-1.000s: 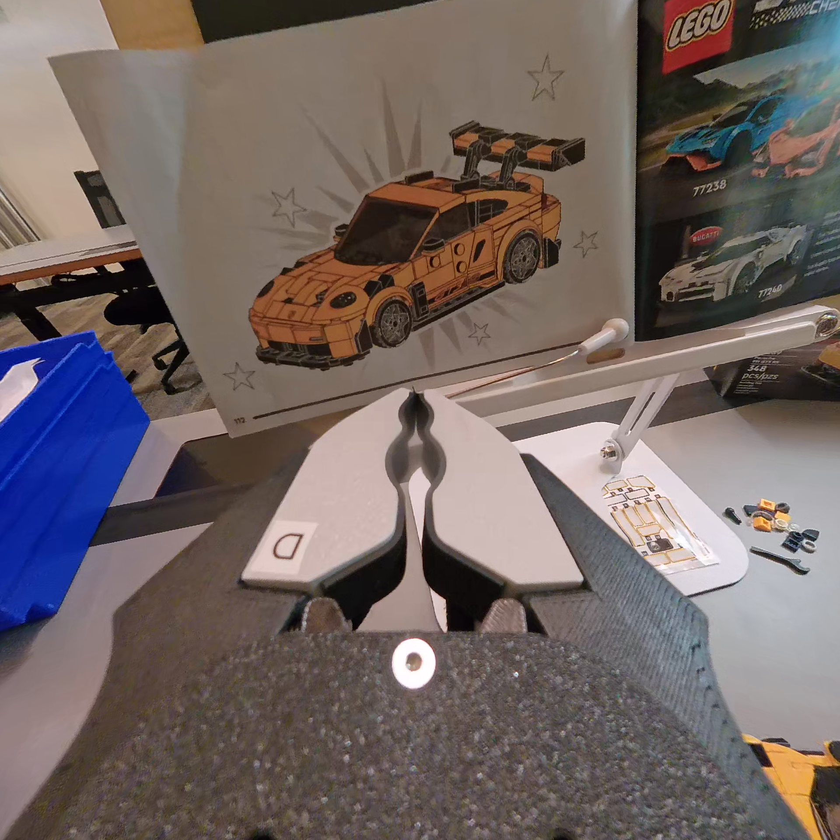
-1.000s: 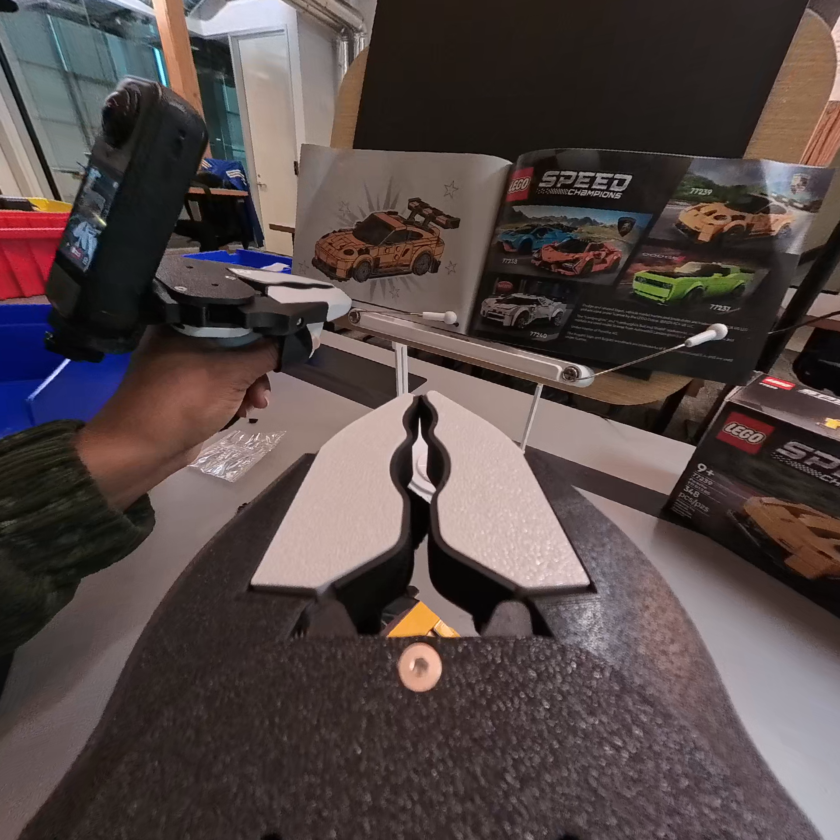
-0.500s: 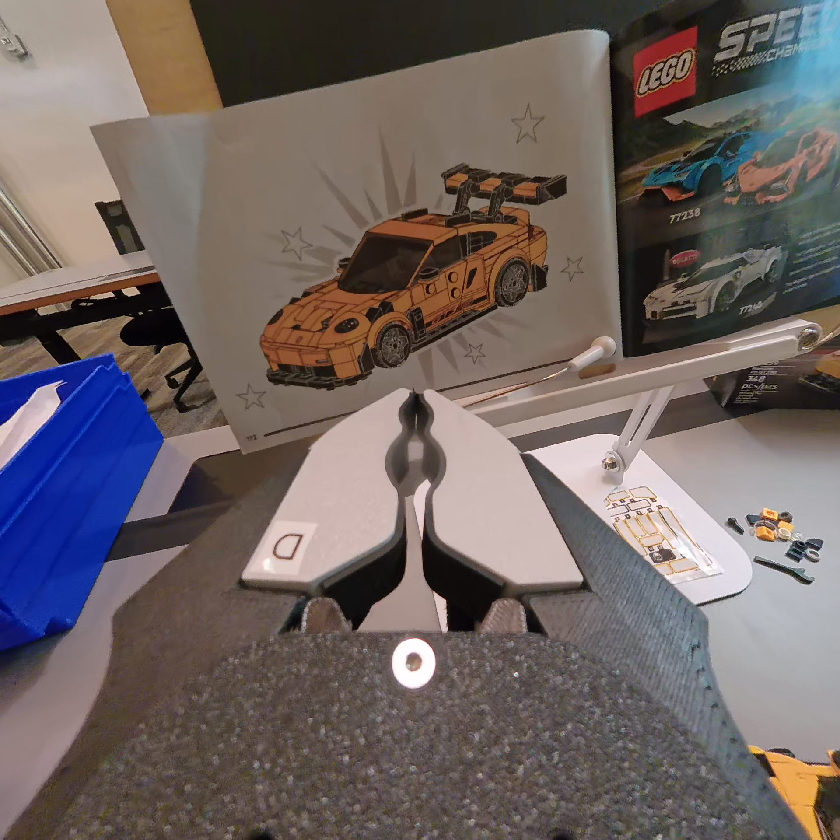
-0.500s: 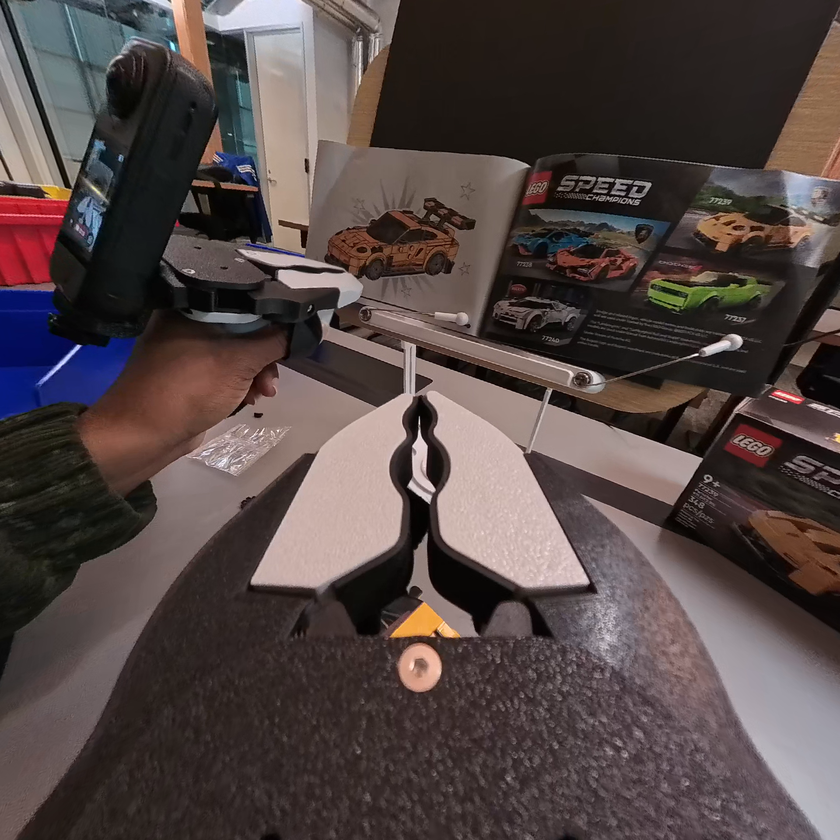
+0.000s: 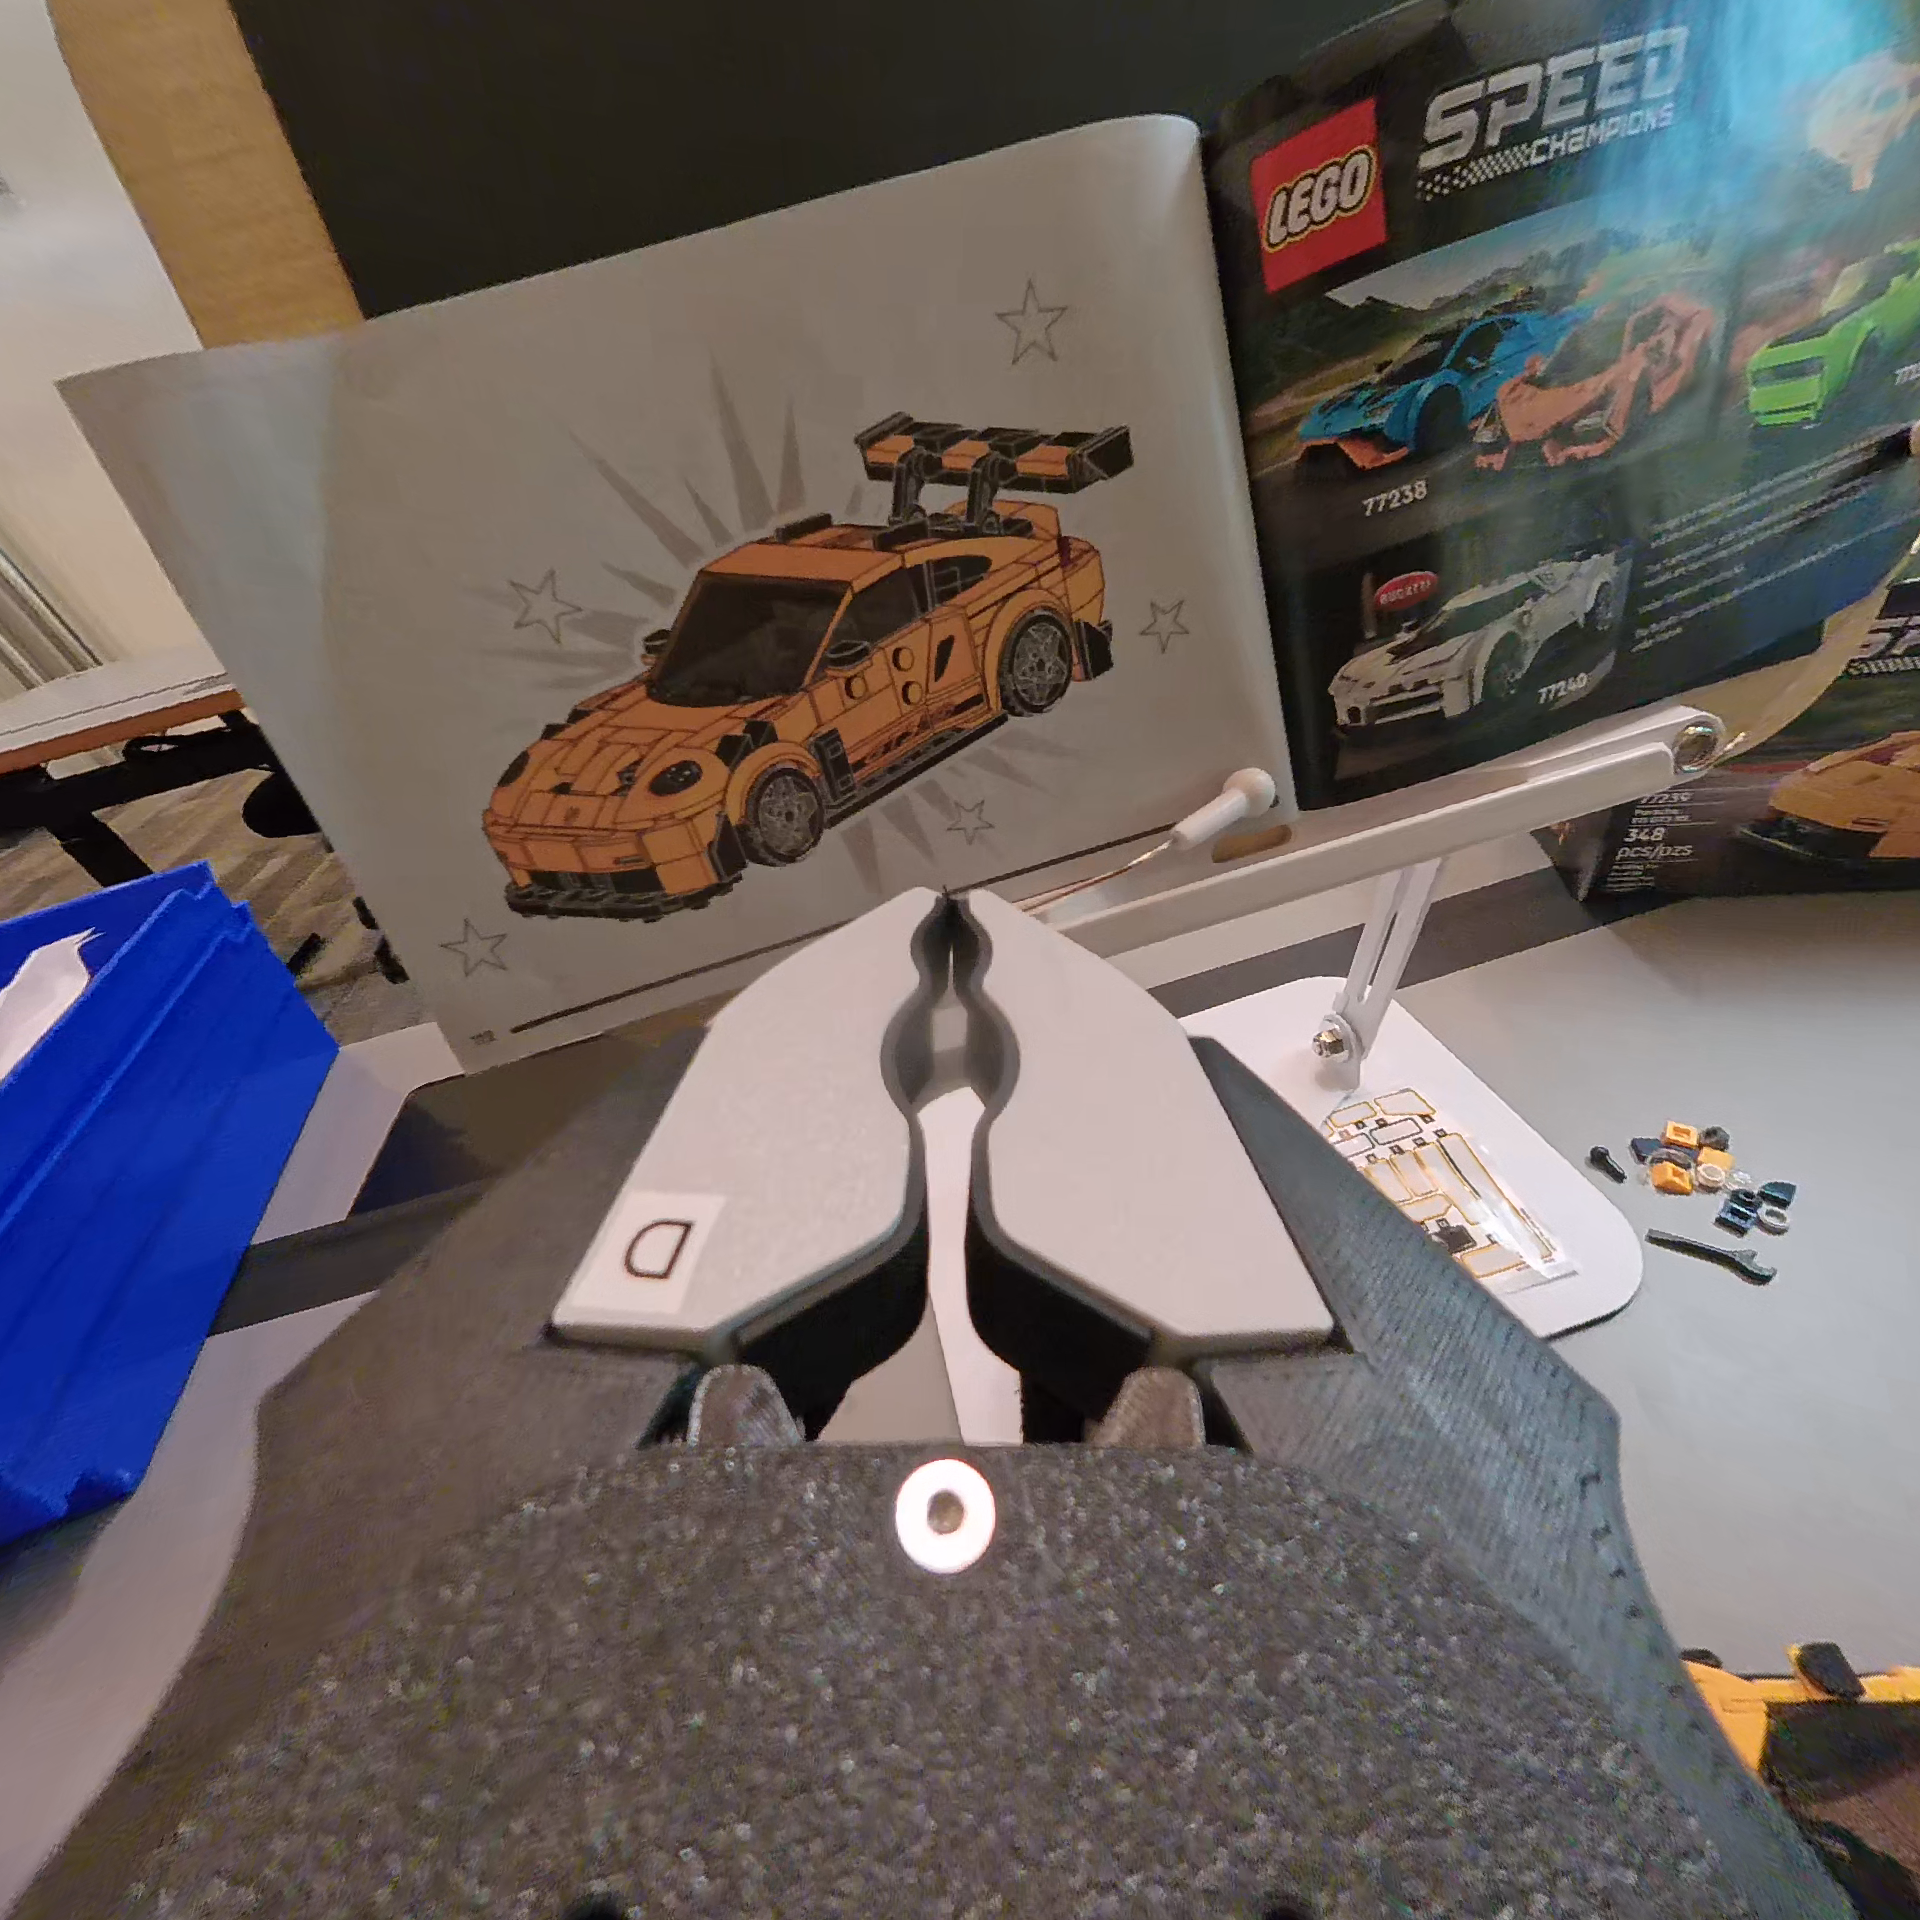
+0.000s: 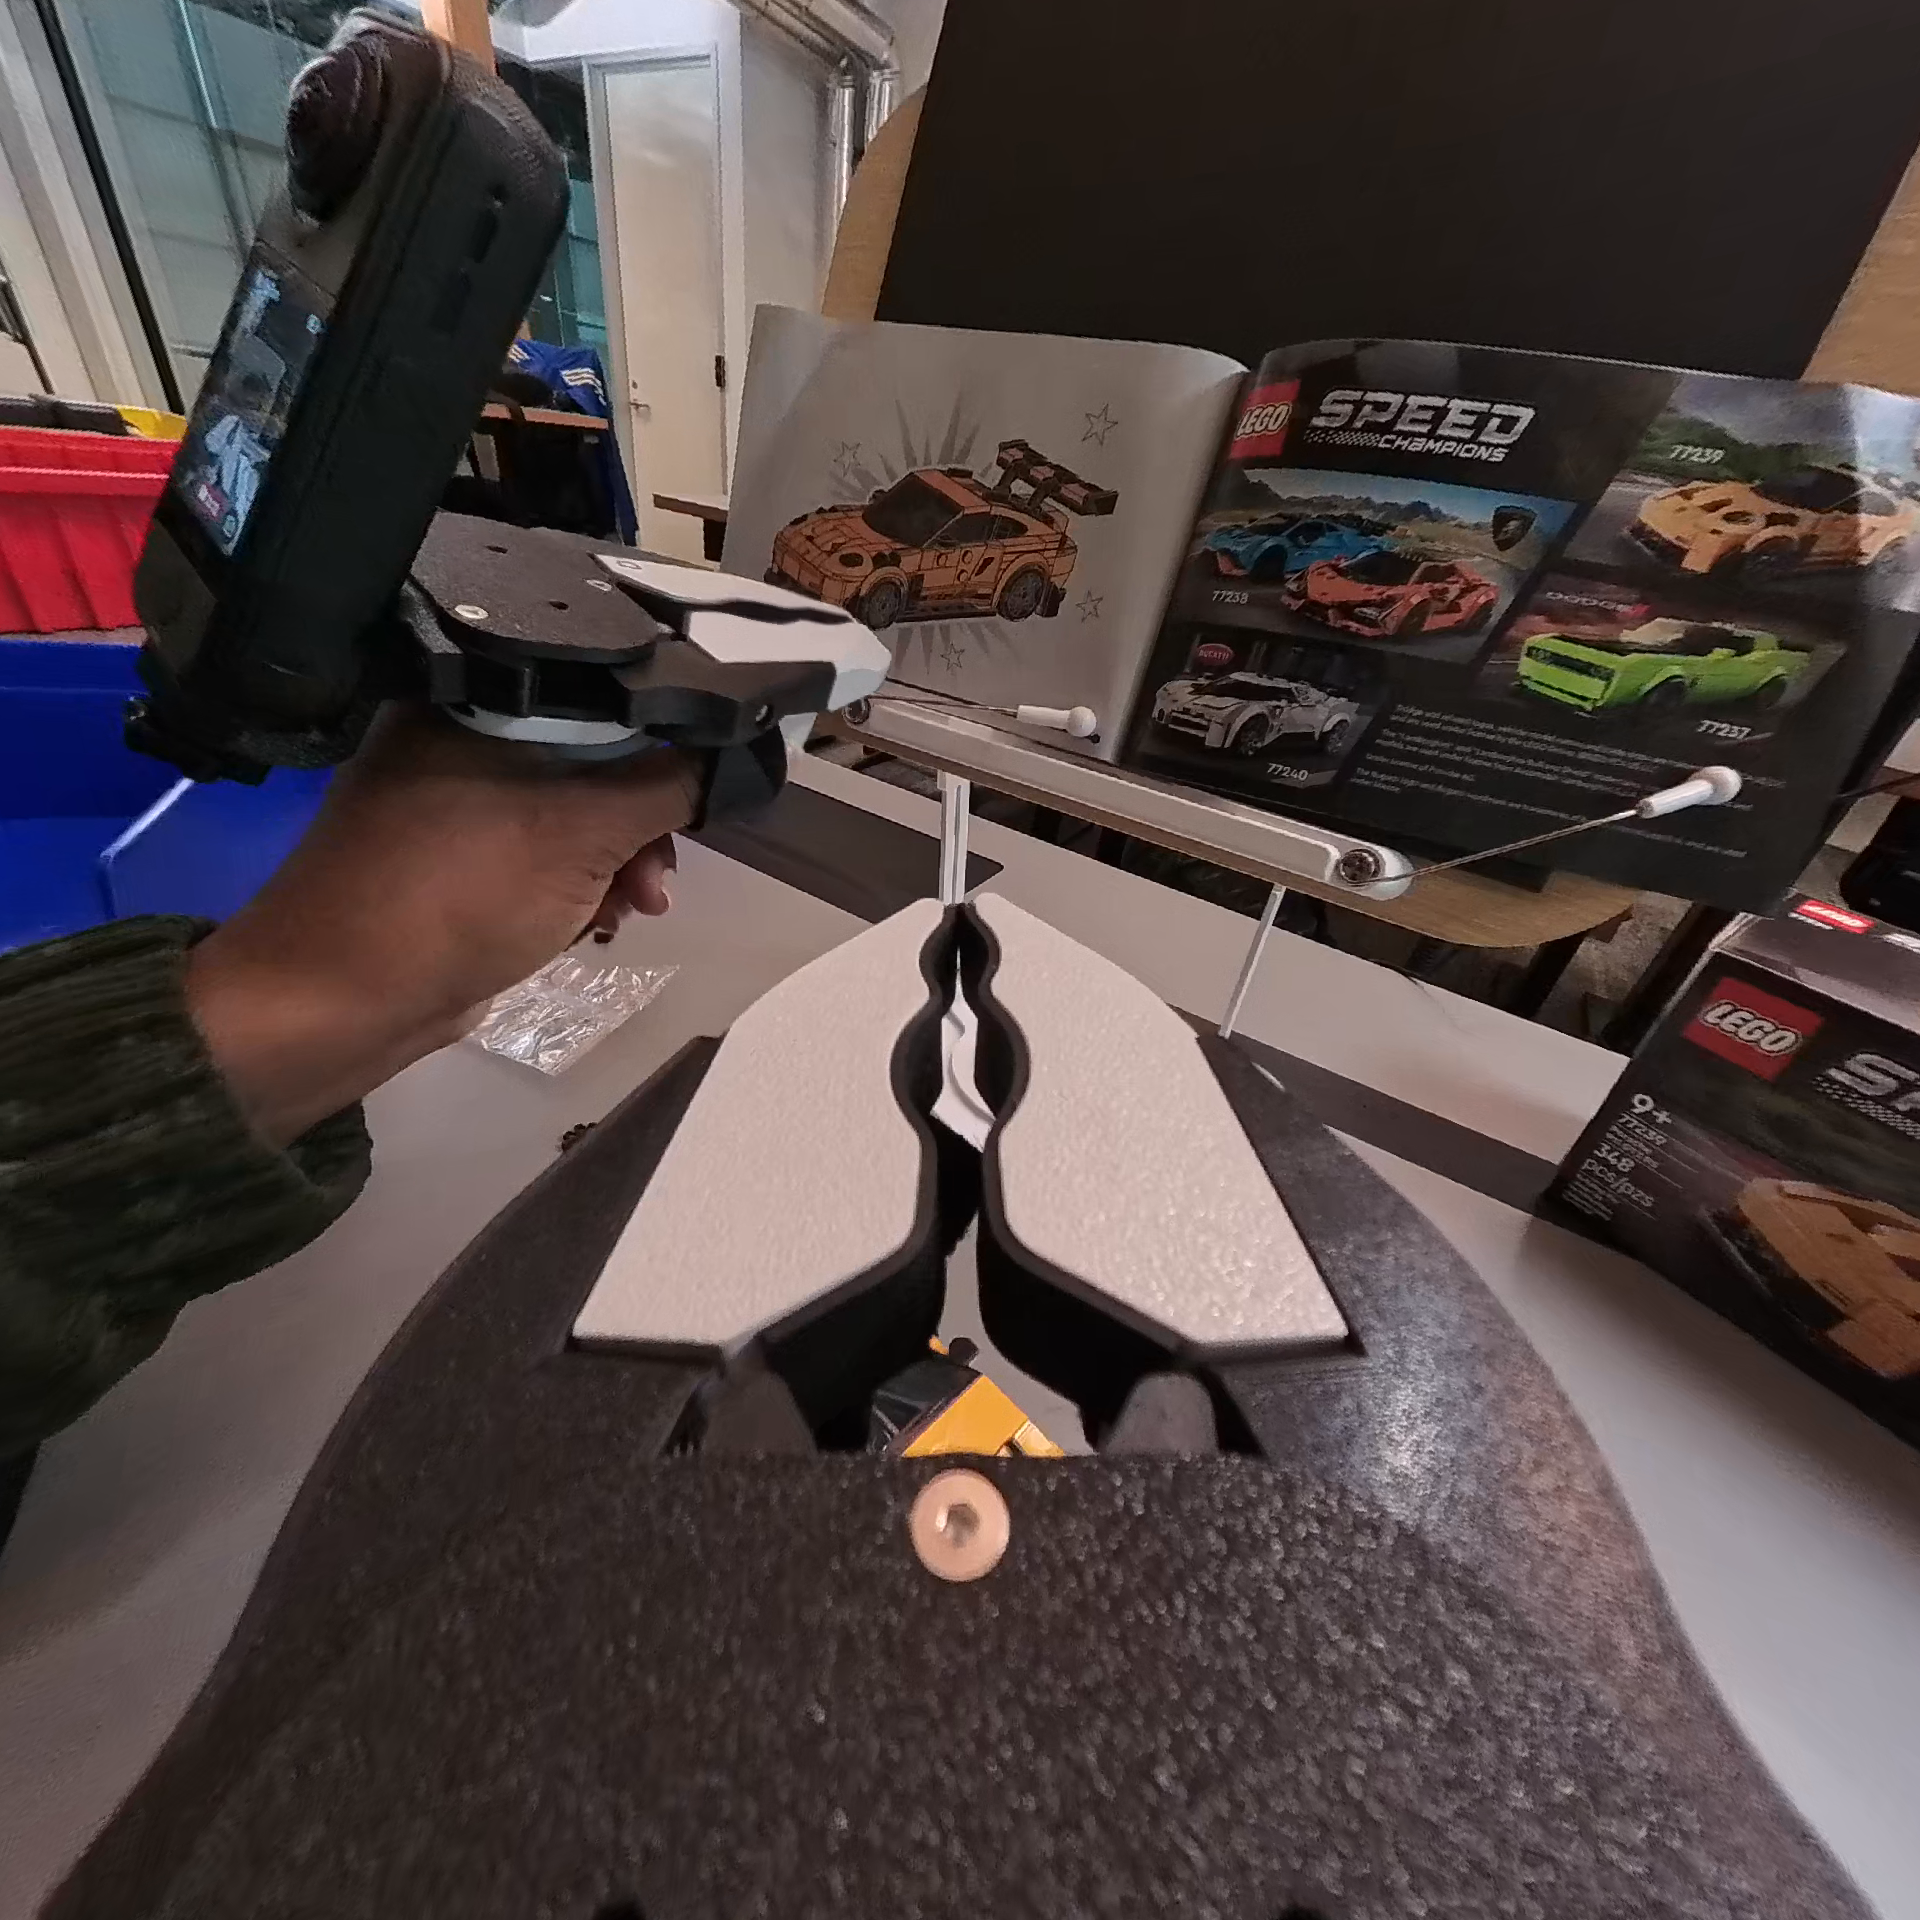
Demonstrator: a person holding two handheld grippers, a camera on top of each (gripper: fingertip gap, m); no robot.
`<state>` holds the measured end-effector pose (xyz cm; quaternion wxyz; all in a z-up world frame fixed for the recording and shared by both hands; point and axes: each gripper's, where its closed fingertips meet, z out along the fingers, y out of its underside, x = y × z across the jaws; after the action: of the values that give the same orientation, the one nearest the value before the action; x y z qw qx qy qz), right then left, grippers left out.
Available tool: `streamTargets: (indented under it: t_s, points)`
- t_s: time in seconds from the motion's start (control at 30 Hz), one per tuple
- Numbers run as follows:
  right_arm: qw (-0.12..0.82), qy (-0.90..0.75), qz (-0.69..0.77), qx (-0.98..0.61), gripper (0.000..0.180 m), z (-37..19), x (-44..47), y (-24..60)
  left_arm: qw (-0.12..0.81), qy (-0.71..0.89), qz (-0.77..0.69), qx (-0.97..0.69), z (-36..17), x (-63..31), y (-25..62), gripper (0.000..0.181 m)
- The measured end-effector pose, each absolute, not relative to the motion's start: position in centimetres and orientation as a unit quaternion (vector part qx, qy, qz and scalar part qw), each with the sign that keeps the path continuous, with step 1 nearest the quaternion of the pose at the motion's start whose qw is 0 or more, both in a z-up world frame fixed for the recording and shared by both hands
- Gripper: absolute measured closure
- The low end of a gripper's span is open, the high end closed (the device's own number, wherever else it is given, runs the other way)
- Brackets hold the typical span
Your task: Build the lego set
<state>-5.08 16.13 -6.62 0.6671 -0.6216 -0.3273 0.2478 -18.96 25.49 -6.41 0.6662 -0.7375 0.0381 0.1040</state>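
My left gripper [image 5: 948, 906] is shut and empty, raised above the grey table and pointing at the open instruction booklet [image 5: 790, 644] on its white stand [image 5: 1351, 821]. It also shows in the right wrist view [image 6: 868, 670], held by a hand close to the booklet's left page [image 6: 966, 540]. My right gripper [image 6: 961, 912] is shut and empty, above the table. A yellow lego car [image 6: 956, 1425] shows through the gap under its fingers, and at the lower right of the left wrist view [image 5: 1766, 1725]. Loose small pieces [image 5: 1704, 1164] and a sticker sheet [image 5: 1444, 1184] lie to the right.
A blue bin [image 5: 135, 1143] stands at the left, with a red bin [image 6: 73, 530] behind it. The lego box [image 6: 1787, 1143] stands at the right. A crumpled clear bag [image 6: 571, 1008] lies on the table. A black tool piece [image 5: 1709, 1252] lies near the loose pieces.
My left gripper has risen a little and swung right toward the booklet, still shut. My right gripper has tilted up slightly and stays shut.
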Motion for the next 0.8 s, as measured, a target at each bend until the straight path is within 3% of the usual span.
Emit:
streamTargets:
  t_s: [0.8]
  points:
    - [0.676,-0.339,0.239,-0.609,0.178,-6.7,-5.5,15.7,0.673,0.047,0.095,-0.732,-6.1,-17.6,25.3,0.181]
